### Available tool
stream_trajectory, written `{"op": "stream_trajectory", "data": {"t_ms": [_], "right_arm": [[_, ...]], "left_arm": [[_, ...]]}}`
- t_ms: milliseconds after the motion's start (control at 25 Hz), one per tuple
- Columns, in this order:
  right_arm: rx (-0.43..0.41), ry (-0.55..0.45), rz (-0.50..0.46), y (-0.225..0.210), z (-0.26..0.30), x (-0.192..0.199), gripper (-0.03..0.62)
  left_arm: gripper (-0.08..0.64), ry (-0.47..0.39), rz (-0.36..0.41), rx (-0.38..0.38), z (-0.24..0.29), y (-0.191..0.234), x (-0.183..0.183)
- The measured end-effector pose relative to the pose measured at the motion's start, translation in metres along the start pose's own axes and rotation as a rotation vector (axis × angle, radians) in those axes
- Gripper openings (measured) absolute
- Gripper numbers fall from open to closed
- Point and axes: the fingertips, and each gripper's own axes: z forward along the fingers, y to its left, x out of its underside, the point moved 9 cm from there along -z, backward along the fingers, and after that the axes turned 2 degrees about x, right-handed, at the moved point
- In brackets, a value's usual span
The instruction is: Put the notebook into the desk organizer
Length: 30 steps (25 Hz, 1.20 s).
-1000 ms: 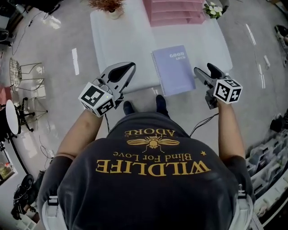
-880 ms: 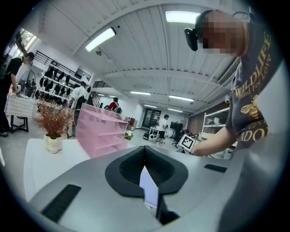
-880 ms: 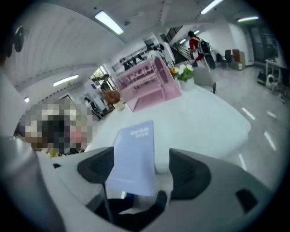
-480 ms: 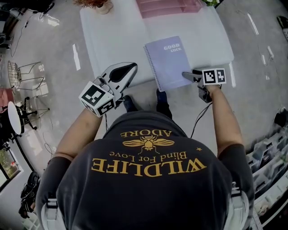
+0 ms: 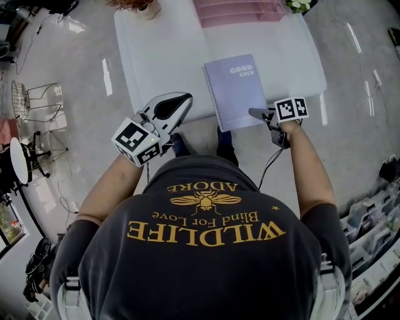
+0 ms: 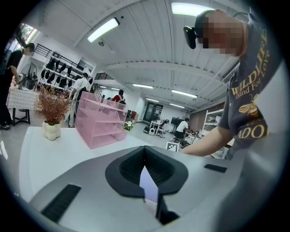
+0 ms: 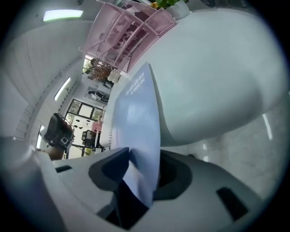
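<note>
A lavender spiral notebook (image 5: 237, 87) lies flat on the white table (image 5: 162, 56), its near end jutting over the front edge. My right gripper (image 5: 253, 113) reaches in from the right at the near right corner. In the right gripper view that corner of the notebook (image 7: 136, 118) sits between the jaws of the right gripper (image 7: 136, 167); they are closing, with a dark gap still on one side. The pink desk organizer (image 5: 240, 11) stands at the table's far edge. My left gripper (image 5: 186, 97) hovers off the front left edge, shut and holding nothing.
A potted dry plant (image 5: 140, 6) stands at the far left of the table and white flowers (image 5: 299, 5) at the far right. A wire chair (image 5: 31, 103) is on the floor to the left, storage shelves (image 5: 375, 219) to the right. People stand in the background.
My right gripper swung in from the right of the table to the notebook's near right corner and now has that corner between its jaws. The left gripper barely moved.
</note>
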Motion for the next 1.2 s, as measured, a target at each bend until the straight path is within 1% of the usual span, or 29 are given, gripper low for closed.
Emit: {"op": "stream_trajectory", "data": {"t_ms": [80,200,320,560,720,920,1080,1200], "right_arm": [[0.004,-0.003,0.009,0.013,-0.009,0.002,0.082],[0.008,-0.029,-0.011,0.034,-0.023,-0.004,0.037],[0.040,-0.059,-0.099,0.057,-0.041,-0.013,0.031],[0.124,-0.072,-0.378,0.121,-0.080,-0.033,0.029],[0.148,-0.112,-0.525,0.164,-0.110,-0.058,0.029],[0.132,-0.198,-0.643,0.212,-0.150,-0.097,0.029],[0.098,-0.265,-0.705,0.253,-0.177,-0.132,0.029],[0.077,-0.312,-0.750,0.281,-0.196,-0.165,0.029]], "left_arm": [[0.000,-0.004,-0.007,-0.003,-0.006,0.000,-0.002],[0.000,-0.027,-0.004,-0.015,-0.013,0.005,-0.006],[0.000,-0.059,0.011,-0.029,-0.018,0.011,-0.012],[0.000,-0.110,0.027,-0.058,-0.041,0.018,-0.030],[0.000,-0.144,0.059,-0.077,-0.054,0.024,-0.045],[0.000,-0.173,0.102,-0.113,-0.068,0.038,-0.066],[0.000,-0.201,0.131,-0.138,-0.081,0.049,-0.090],[0.000,-0.220,0.170,-0.150,-0.084,0.057,-0.112]]}}
